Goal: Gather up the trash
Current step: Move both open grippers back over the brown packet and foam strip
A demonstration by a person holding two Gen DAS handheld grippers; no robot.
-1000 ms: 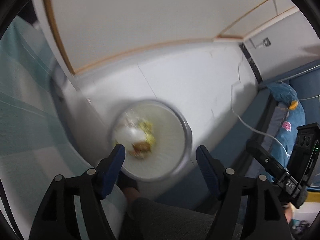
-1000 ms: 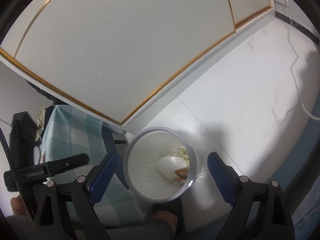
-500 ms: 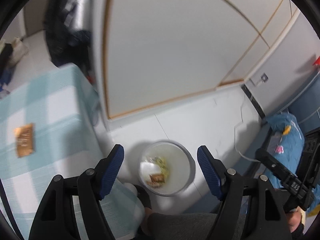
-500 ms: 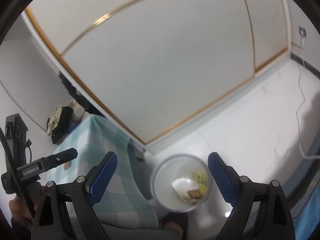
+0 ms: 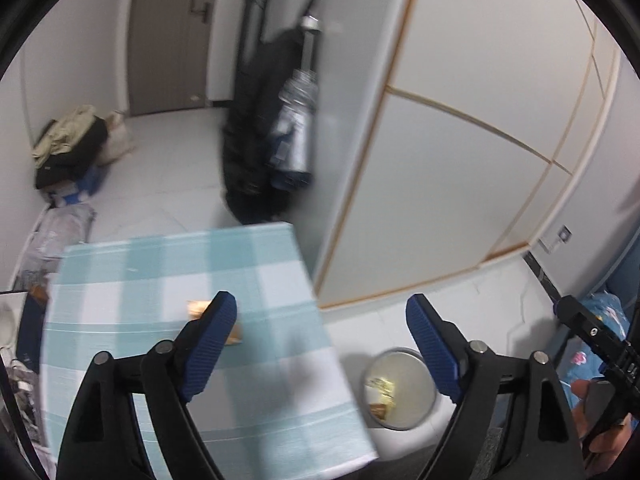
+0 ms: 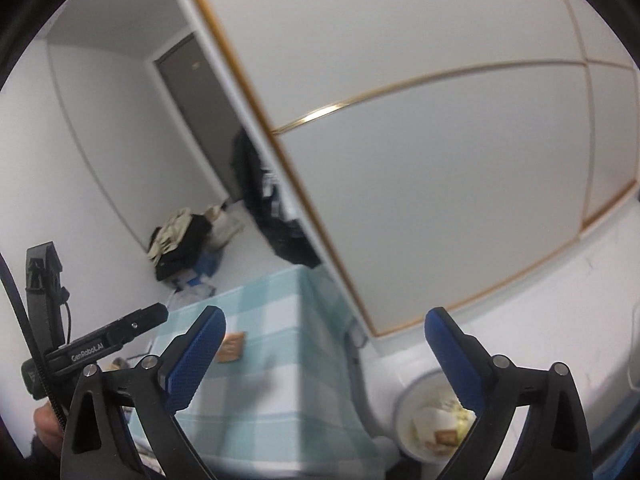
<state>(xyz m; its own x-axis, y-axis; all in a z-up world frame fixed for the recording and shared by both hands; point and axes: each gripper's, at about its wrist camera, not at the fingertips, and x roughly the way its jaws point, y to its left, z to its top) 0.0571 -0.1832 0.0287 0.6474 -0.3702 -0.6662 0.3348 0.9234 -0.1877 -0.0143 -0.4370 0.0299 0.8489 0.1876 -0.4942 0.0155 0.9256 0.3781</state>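
A round white trash bin (image 5: 400, 388) (image 6: 434, 420) stands on the floor beside the table, holding paper and wrapper scraps. A small orange-brown wrapper (image 6: 232, 346) (image 5: 200, 306) lies on the blue-and-white checked tablecloth (image 5: 160, 276) (image 6: 280, 360); my left finger partly covers it in the left wrist view. My left gripper (image 5: 320, 340) hangs over the table's right edge, its jaws opening with nothing between them. My right gripper (image 6: 326, 344) is also opening and empty, high above table and bin. Each gripper appears at the edge of the other's view.
White wardrobe panels with gold trim (image 5: 460, 160) (image 6: 440, 140) rise behind the table. Dark coats (image 5: 260, 152) hang at the wardrobe's end. Bags and clothes (image 5: 72, 144) are piled in the far corner by a grey door (image 5: 168, 40). Blue bedding (image 5: 600, 340) lies at right.
Both grippers rose and tilted up from over the bin, so the table, the wrapper and the room beyond came into view. Both pairs of jaws spread a little wider.
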